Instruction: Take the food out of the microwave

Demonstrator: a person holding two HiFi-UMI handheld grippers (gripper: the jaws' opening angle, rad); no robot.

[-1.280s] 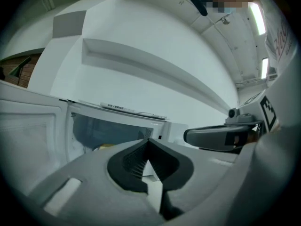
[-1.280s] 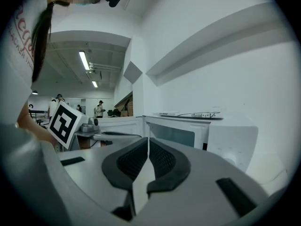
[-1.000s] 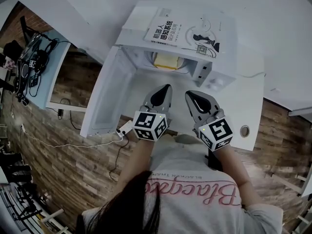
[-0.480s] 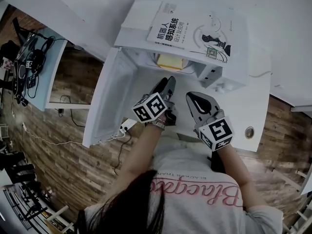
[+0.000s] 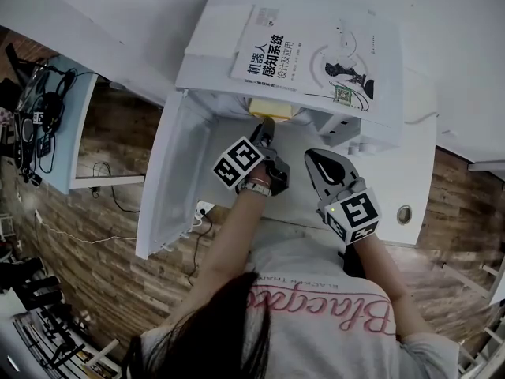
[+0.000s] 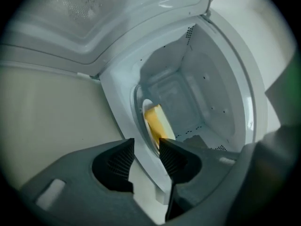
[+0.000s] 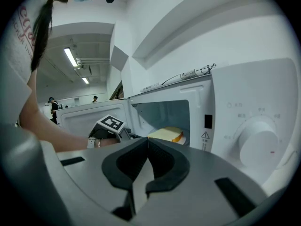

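Yellow food (image 5: 272, 109): lies on a pale plate (image 6: 146, 108) inside the microwave (image 5: 213, 30), just beyond the left jaw tips, untouched.
Change, left gripper (image 5: 267, 129): against the earlier head views it has rolled onto its side and dropped forward to the cavity mouth. Its jaws have just been opening and now stand wide apart. Nothing is gripped; only the cavity's front edge shows through the gap.
Change, right gripper (image 5: 317, 158): barely shifted. Jaws are pressed together and empty, held back outside the opening.
Meaning: approach stage, pick not yet made. The roll probably sets one jaw above and one below the plate rim.
Around: door (image 5: 177, 172) swung wide to the left of the left jaws; book (image 5: 316, 54) on the microwave's top; dial (image 7: 256, 142) right of the right jaws.
In the way: the front sill sits between the left jaws and the plate, so the lower jaw likely has to clear it. The door is no obstacle.
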